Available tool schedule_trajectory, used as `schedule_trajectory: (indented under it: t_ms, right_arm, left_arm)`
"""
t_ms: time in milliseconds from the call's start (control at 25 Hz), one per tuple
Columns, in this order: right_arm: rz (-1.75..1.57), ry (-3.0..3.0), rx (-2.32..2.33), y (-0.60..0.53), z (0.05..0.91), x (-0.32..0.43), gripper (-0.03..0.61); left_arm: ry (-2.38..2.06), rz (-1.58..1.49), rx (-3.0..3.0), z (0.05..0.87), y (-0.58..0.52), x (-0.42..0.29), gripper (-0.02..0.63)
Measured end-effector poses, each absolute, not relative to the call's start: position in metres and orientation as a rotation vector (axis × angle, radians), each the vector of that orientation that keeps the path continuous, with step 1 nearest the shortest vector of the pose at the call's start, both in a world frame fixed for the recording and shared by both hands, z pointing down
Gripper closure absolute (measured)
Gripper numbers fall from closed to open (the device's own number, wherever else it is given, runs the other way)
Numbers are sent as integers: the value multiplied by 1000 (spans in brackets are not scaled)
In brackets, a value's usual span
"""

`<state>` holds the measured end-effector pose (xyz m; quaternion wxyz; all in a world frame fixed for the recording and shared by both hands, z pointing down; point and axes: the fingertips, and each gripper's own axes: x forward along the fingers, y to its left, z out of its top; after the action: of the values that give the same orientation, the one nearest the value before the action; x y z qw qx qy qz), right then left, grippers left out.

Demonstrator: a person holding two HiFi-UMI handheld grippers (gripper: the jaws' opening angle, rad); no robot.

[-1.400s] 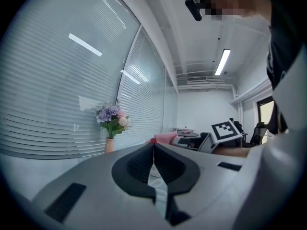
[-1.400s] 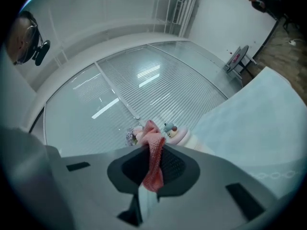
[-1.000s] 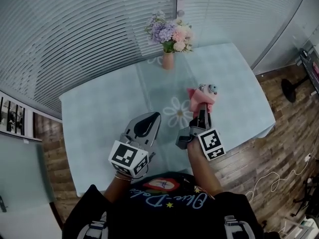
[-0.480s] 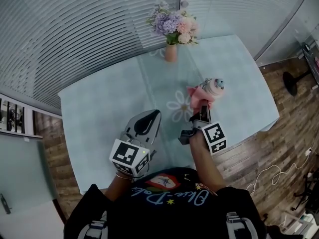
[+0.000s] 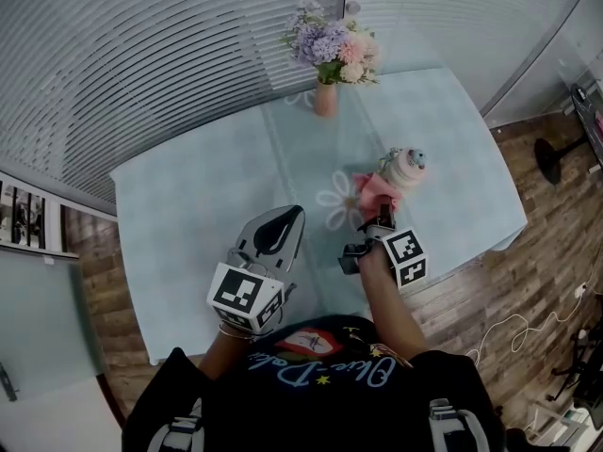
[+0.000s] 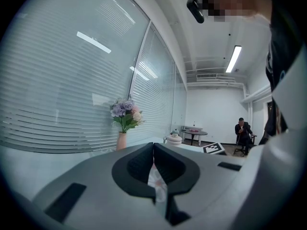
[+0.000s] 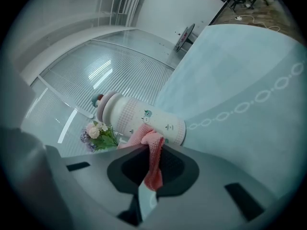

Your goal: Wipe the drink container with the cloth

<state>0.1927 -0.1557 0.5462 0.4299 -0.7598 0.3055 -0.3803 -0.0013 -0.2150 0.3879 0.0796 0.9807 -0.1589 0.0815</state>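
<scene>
The drink container is a white and pink bottle with a small topper, standing on the light blue table. In the right gripper view the bottle fills the middle, just past the jaws. A pink cloth is pinched in my right gripper and pressed against the bottle's near side. In the head view the pink cloth lies between the right gripper and the bottle. My left gripper hovers over the table's near part, shut and empty.
A vase of purple and pink flowers stands at the table's far edge, also seen as flowers in the left gripper view. Window blinds run behind the table. A person sits far off in the room. Wood floor lies to the right.
The right gripper with the cloth has shifted slightly lower against the bottle, and the bottle now stands a bit further right. The left gripper has stayed put.
</scene>
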Motion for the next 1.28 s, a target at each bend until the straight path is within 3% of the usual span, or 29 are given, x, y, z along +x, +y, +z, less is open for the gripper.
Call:
schedule_trajectory:
  t_ms: [280, 600, 1000, 1280]
  right_arm:
    - [-984, 784, -1857, -152, 547, 187, 557]
    - [-878, 1256, -1802, -143, 477, 136, 557]
    - [-656, 1537, -1937, -134, 436, 186, 557]
    - [-694, 1539, -1937, -131, 446, 217, 557]
  left_arm:
    - [-521, 243, 2938, 384, -216, -7, 609]
    - [-510, 226, 2951, 378, -200, 0, 609]
    - [-540, 211, 2956, 370, -185, 16, 609]
    - [-590, 213, 2958, 367, -172, 37, 609]
